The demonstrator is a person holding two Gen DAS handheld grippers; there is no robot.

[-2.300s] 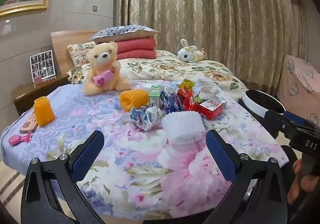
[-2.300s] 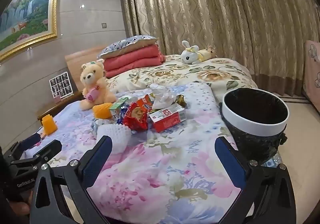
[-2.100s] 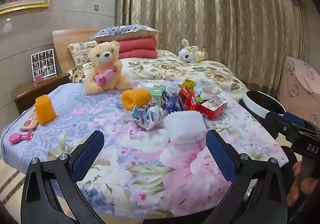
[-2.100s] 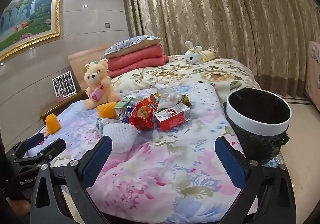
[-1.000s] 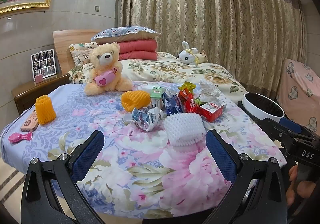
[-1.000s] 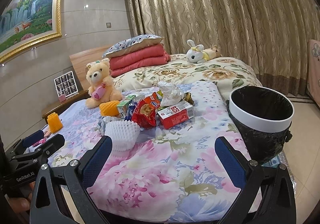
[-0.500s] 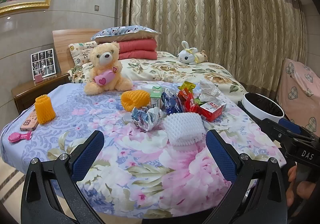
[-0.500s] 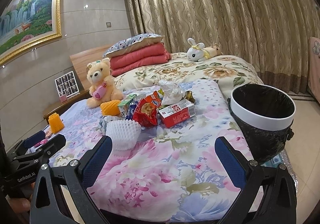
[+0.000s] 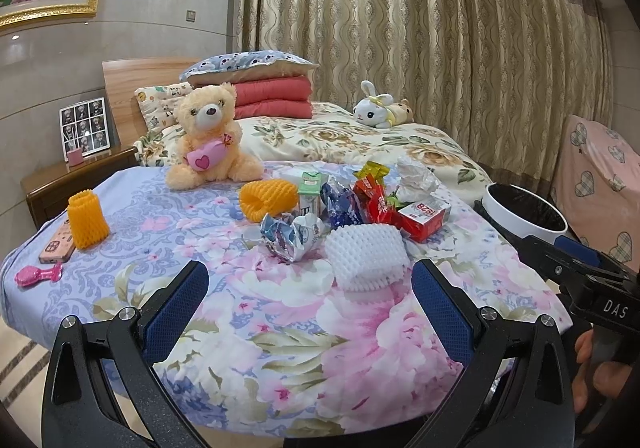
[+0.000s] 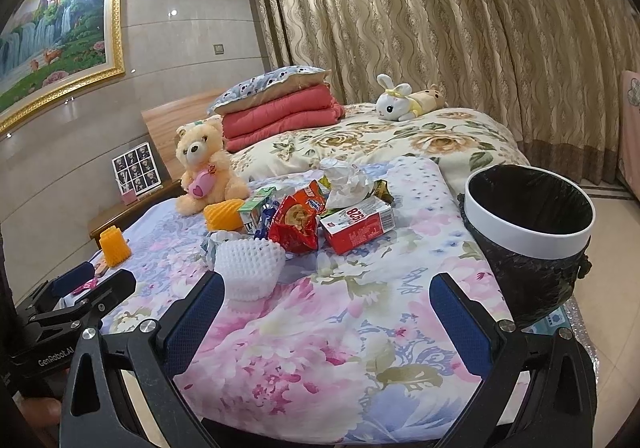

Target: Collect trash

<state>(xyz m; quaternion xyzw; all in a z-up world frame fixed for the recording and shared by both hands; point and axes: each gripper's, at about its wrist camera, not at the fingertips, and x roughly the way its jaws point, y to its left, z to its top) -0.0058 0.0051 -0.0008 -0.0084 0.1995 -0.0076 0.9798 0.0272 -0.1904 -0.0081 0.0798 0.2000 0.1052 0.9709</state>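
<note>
Left gripper (image 9: 306, 302): jaws spread wide, holding nothing, hovering at the near edge of the counter (image 9: 280, 332).
Right gripper (image 10: 326, 314): jaws spread wide as well, holding nothing, at the same near edge.
Trash: a heap mid-counter, at 12 o'clock from both grippers: white foam net (image 9: 366, 254) nearest, crumpled foil wrapper (image 9: 292, 234) touching its left, red box (image 10: 358, 226), red snack bag (image 10: 296, 224), blue wrapper (image 9: 340, 203), small green carton (image 9: 310, 193), tissue (image 10: 346, 181).
Bin (image 10: 528, 232): black-lined, white rim, off the counter at 2 o'clock in the right view.
Progress: judging by the bin's visible inside, nothing collected yet.
Risk, wrong pick: the teddy bear (image 9: 208, 139), phone (image 9: 58, 242) and pink toy (image 9: 38, 274) sit near; a loose sweep could grab them.
Risk, cloth: closing low likely pinches the flowered cover and drags the heap.
Risk, drop: the light foam net may slip or spring free short of the bin.
</note>
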